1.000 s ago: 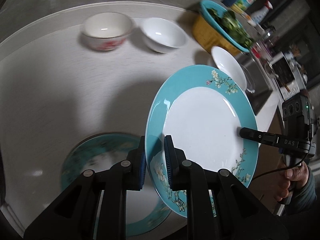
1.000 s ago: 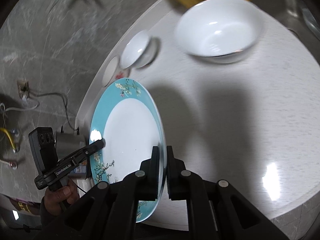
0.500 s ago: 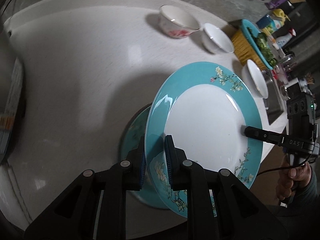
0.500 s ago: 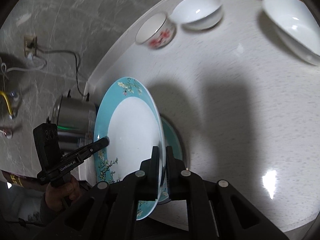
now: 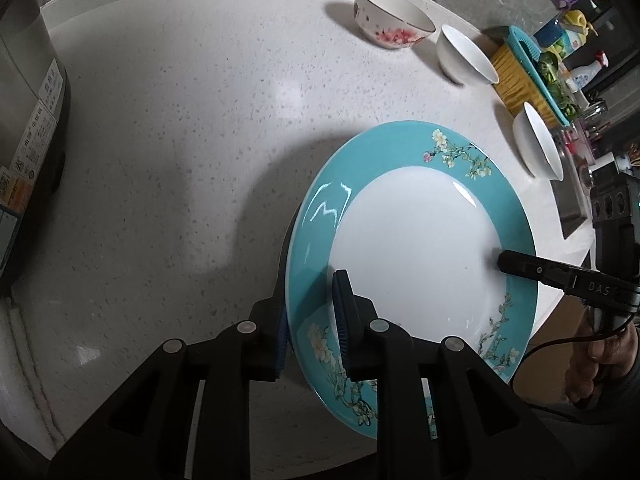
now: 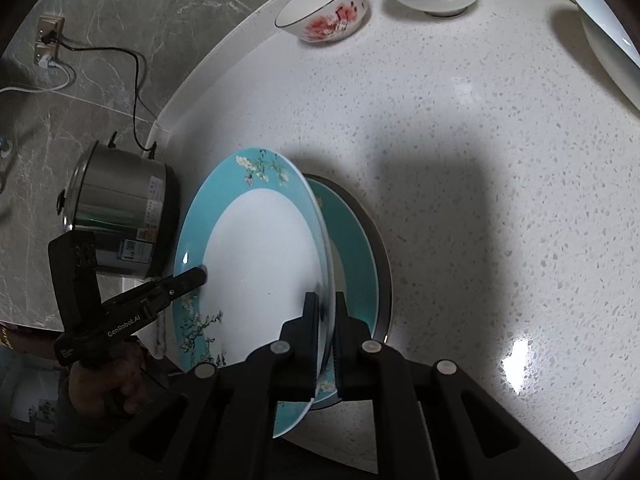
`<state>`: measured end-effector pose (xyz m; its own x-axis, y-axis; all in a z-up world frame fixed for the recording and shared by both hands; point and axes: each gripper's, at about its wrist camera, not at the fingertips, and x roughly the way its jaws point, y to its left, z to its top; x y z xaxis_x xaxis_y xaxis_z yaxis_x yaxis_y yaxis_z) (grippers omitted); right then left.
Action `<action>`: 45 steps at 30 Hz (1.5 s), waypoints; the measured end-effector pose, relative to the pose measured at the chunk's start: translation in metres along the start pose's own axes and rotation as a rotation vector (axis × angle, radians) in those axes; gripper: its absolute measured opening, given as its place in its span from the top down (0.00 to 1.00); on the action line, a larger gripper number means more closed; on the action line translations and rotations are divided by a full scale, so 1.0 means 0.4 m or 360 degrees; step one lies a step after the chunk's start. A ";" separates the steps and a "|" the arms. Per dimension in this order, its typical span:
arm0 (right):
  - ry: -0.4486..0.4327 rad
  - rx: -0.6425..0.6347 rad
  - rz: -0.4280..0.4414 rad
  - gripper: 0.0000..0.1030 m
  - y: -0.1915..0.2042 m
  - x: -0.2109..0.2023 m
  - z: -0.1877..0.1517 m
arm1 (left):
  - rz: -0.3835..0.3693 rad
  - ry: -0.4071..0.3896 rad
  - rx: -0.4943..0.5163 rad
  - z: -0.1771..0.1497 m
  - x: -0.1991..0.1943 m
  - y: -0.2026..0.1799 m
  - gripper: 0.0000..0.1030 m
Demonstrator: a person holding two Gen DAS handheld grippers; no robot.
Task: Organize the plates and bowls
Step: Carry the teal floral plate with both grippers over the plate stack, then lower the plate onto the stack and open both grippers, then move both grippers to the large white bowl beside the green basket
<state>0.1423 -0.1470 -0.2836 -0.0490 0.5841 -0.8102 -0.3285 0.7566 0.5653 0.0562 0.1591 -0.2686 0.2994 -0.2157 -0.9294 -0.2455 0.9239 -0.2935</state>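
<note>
two grippers share one load: the left gripper (image 5: 310,320) pinches the near rim of the teal-rimmed plate (image 5: 412,256), one pad under the rim and one on its face, and the right gripper (image 6: 327,320) clamps the opposite edge, jaws pressed onto the rim. over the last second the plate has been carried across the white speckled counter (image 5: 168,120) and now hangs directly over a second matching plate (image 6: 356,248) lying flat there; a second ago that lower plate sat off to the side in the left wrist view, and now it is almost wholly hidden beneath the held one, showing only as a sliver in the right wrist view. the held plate is tilted, its far side raised, and i cannot tell whether any edge touches the plate below. so the stacking step looks nearly lined up; what remains, i judge, is levelling, lowering and letting go on both sides together, since a one-sided release could let the glazed china slide or clack. the floral bowl (image 5: 390,16) and two white bowls (image 5: 466,56) (image 5: 538,142) stand apart farther along the counter, not yet nested, and a steel cooker (image 6: 120,220) stands close beside the plates.
</note>
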 end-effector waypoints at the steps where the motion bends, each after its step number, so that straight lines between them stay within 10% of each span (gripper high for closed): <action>1: 0.0002 -0.0004 -0.0013 0.91 0.000 0.005 -0.002 | 0.0004 0.0005 0.0003 -0.002 0.008 -0.002 0.82; 36: -0.0125 -0.0754 -0.0790 0.66 0.137 0.092 -0.063 | 0.0152 -0.0068 0.0146 -0.001 0.058 -0.062 0.74; 41: -0.0183 -0.0730 -0.0692 0.25 0.135 0.056 -0.060 | 0.0135 -0.0211 -0.0005 0.013 0.009 -0.029 0.39; 45: -0.0300 -0.0580 -0.0603 0.19 0.084 -0.029 -0.044 | 0.0102 -0.0460 -0.0055 0.052 -0.073 -0.044 0.15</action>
<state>0.1154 -0.1335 -0.2580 0.2946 0.3588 -0.8857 -0.5967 0.7930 0.1228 0.0710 0.1559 -0.2317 0.5314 -0.0536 -0.8454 -0.3023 0.9203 -0.2484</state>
